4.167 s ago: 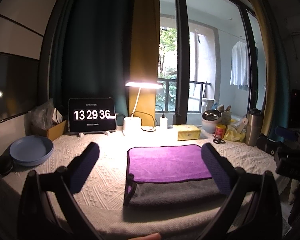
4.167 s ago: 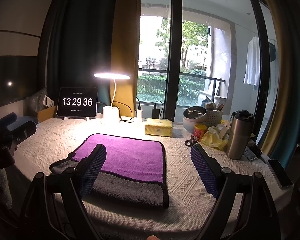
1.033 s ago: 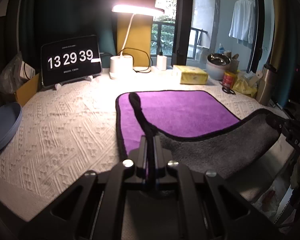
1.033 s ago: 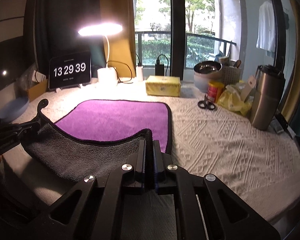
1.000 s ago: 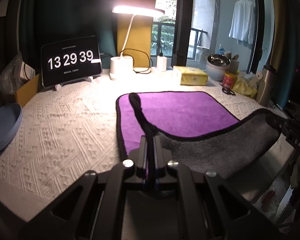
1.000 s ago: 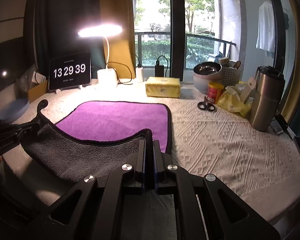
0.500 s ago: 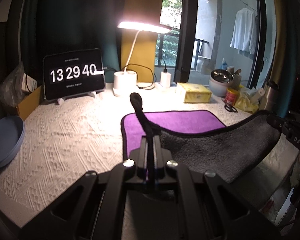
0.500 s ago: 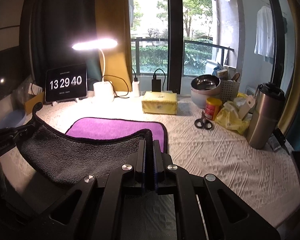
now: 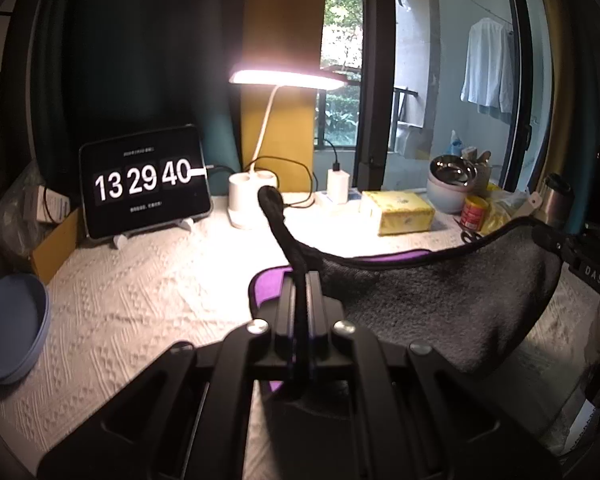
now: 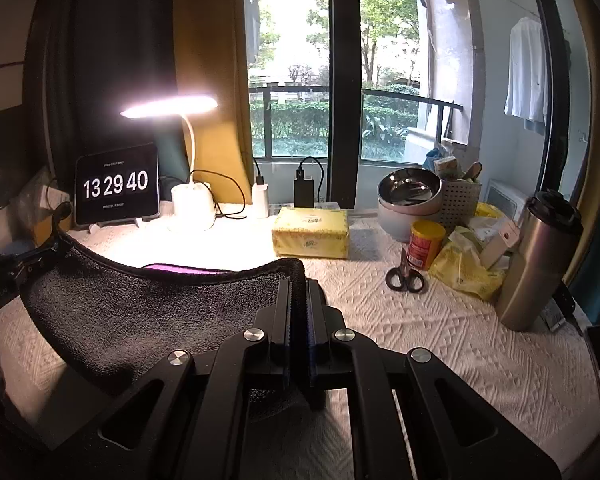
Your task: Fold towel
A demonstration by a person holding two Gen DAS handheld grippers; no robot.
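Fold in progress, judged about halfway: one towel (image 9: 440, 304), grey side up, hangs lifted across the lower centre of both views, a purple strip of it showing on the tabletop (image 9: 140, 300); laying it over and releasing remain. Two claws, left claw (image 9: 300, 292) and right claw (image 10: 298, 300), each pressed together on a towel corner. Also counted: one clock, one lamp, one pair of scissors.
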